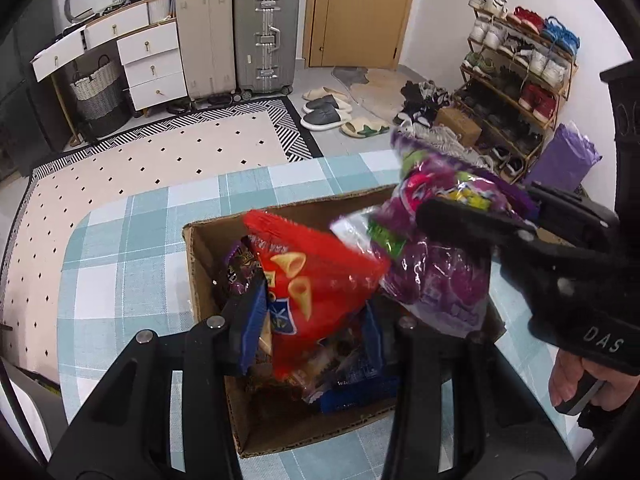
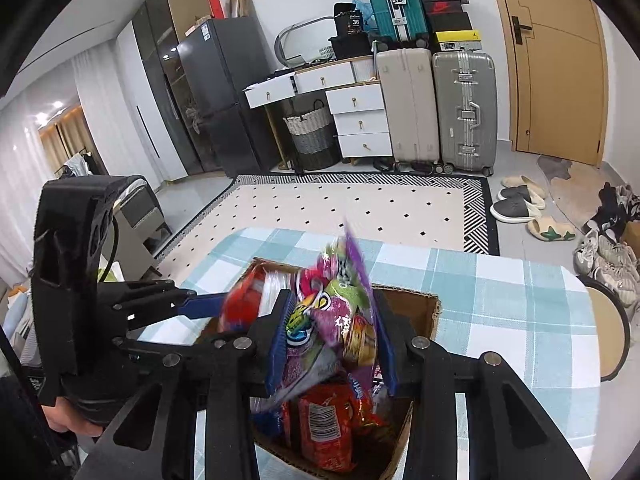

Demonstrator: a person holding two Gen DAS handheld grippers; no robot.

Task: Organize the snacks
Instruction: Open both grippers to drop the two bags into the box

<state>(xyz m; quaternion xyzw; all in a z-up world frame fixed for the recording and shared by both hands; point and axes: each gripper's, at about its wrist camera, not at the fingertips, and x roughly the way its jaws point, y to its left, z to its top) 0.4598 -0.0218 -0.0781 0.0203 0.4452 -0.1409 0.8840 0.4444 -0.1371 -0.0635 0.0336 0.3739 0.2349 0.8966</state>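
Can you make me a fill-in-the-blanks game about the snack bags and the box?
1. The left gripper holds a snack bag coloured ____.
2. The right gripper holds a bag that is mostly ____.
3. Both bags hang over an open ____ box.
4. The box sits on a tablecloth with a blue and white ____ pattern.

Missing words: red; purple; cardboard; checked

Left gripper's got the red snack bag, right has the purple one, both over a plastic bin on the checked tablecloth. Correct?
Not quite: it is a cardboard box, not a plastic bin, as the left wrist view shows. The rest holds: the left gripper is shut on the red snack bag, the right gripper on the purple snack bag, over the checked tablecloth.
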